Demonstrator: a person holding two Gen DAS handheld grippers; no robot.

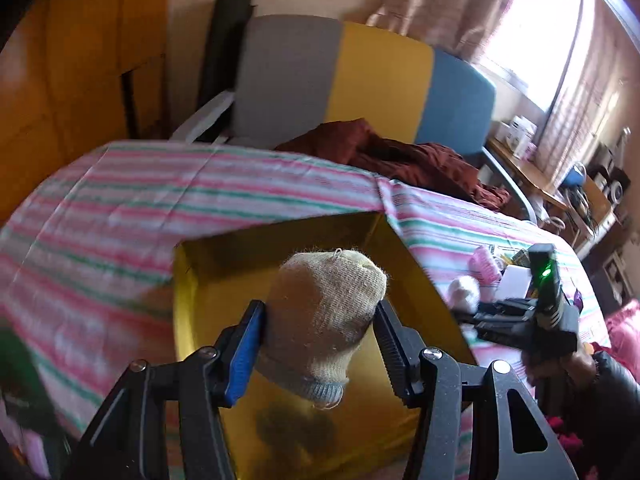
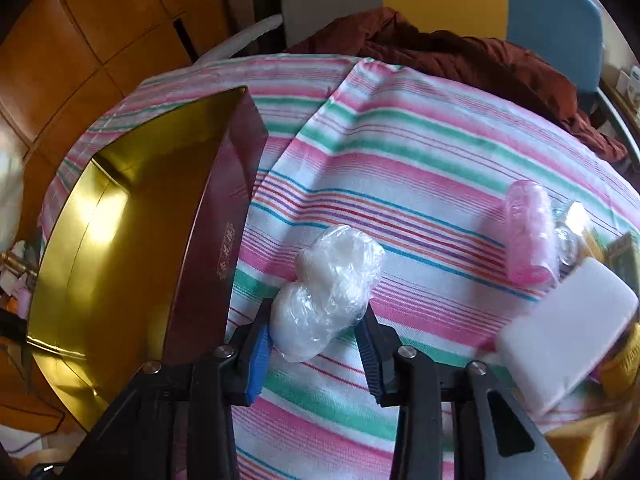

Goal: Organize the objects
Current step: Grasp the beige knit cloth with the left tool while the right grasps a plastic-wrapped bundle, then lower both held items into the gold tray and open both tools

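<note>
My left gripper (image 1: 320, 320) is shut on a beige knitted sock (image 1: 324, 312) and holds it above the open gold-lined box (image 1: 416, 276). A dark shape lies blurred on the box floor under the sock. My right gripper (image 2: 316, 330) has its jaws on both sides of a white roll wrapped in clear plastic (image 2: 328, 292), which lies on the striped cloth (image 2: 420, 152) just right of the box (image 2: 120, 240), whose outer wall is maroon. The right gripper also shows in the left wrist view (image 1: 496, 312), low over the cloth to the right of the box.
A pink plastic roll (image 2: 528, 232), a white block (image 2: 568, 332), a yellow sponge (image 2: 580, 448) and small packets lie at the right. A maroon garment (image 2: 460, 56) lies at the far edge before a grey, yellow and blue chair back (image 1: 360, 80). A wooden wardrobe (image 1: 80, 60) stands left.
</note>
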